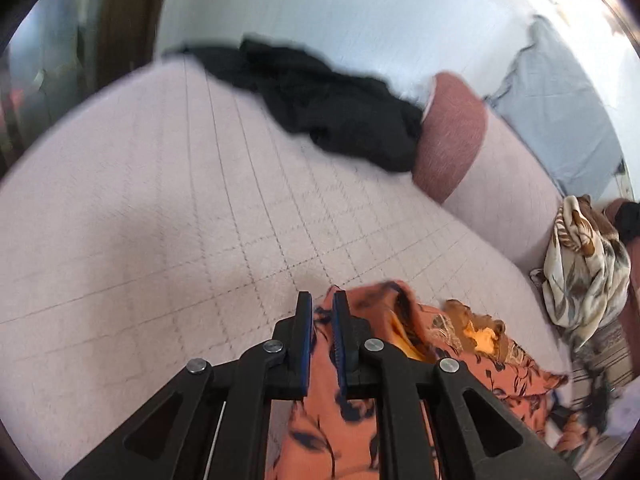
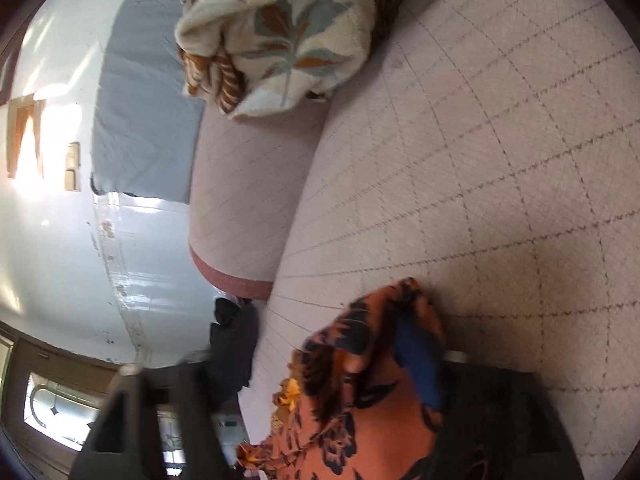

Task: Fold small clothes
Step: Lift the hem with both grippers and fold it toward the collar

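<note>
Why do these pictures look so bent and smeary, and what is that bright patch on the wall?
Both views are fisheye, so the quilted bed cover bulges and its grid lines curve. Left wrist view: the black garment is smeared by motion blur. Right wrist view: the right gripper and orange floral garment are blurred, and sunlight glares white on the wall.

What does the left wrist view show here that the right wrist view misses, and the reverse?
Only the left wrist view shows the left hand-held gripper, its fingers closed on an edge of the orange floral garment, and the doorway at far left.

Only the right wrist view shows the right hand-held gripper, blurred, with the same garment draped over its blue-padded finger; whether it is shut cannot be told. It also shows a glazed door at lower left.

Both show the quilted pink bed cover, the cream leaf-print blanket, the black garment and the grey-blue quilted panel.
</note>
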{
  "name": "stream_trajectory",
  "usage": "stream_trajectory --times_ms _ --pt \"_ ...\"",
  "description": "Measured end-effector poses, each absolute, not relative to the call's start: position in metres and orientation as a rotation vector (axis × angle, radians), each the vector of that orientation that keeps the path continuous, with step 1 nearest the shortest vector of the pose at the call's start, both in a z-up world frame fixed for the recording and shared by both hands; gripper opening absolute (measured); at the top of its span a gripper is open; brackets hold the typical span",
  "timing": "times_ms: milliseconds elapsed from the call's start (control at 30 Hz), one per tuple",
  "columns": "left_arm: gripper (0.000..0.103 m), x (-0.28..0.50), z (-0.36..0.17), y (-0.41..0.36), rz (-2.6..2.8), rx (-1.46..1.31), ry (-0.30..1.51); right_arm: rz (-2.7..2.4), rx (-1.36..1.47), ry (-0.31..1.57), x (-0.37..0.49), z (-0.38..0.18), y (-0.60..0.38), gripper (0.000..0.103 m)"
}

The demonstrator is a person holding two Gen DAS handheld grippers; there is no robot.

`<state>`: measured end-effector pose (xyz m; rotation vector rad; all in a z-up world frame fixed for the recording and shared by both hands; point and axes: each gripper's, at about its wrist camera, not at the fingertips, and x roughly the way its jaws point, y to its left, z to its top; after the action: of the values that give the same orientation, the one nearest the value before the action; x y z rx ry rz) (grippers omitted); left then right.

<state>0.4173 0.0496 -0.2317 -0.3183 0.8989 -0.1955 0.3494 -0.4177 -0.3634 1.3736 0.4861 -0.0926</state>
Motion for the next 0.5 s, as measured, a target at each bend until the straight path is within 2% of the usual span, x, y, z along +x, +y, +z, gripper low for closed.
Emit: stream_trajectory --times_ms 67,133,167,200,300,400,500 --pt "0.015 0.382 -0.218 0.034 -0.196 -0.253 0.845 -0.099 1.314 0.433 0.343 -0.345 -0.417 0.081" --pt "0.032 0.347 -0.212 0.016 -0.193 -0.217 0.827 -0.067 1.241 0.427 0.34 -0.325 -0.41 0.08" --pt "0.049 0.333 -0.212 0.007 -0.195 -0.213 0.827 -0.055 1.209 0.439 0.338 -0.317 -0.404 0.08" --pt "0.06 0.321 -0.213 -0.003 -0.205 -0.216 0.828 -0.043 1.157 0.469 0.337 -0.309 -0.395 0.08" --pt "0.06 0.306 -0.228 -0.035 -0.264 -0.184 0.872 -0.021 0.931 0.59 0.338 -0.29 -0.354 0.076" --pt "0.06 0.308 -0.25 -0.049 -0.259 -0.144 0.95 0.028 0.802 0.715 0.345 -0.293 -0.319 0.065" --pt "0.06 0.313 -0.268 -0.044 -0.218 -0.143 1.008 0.027 0.672 0.882 0.362 -0.314 -0.293 0.044"
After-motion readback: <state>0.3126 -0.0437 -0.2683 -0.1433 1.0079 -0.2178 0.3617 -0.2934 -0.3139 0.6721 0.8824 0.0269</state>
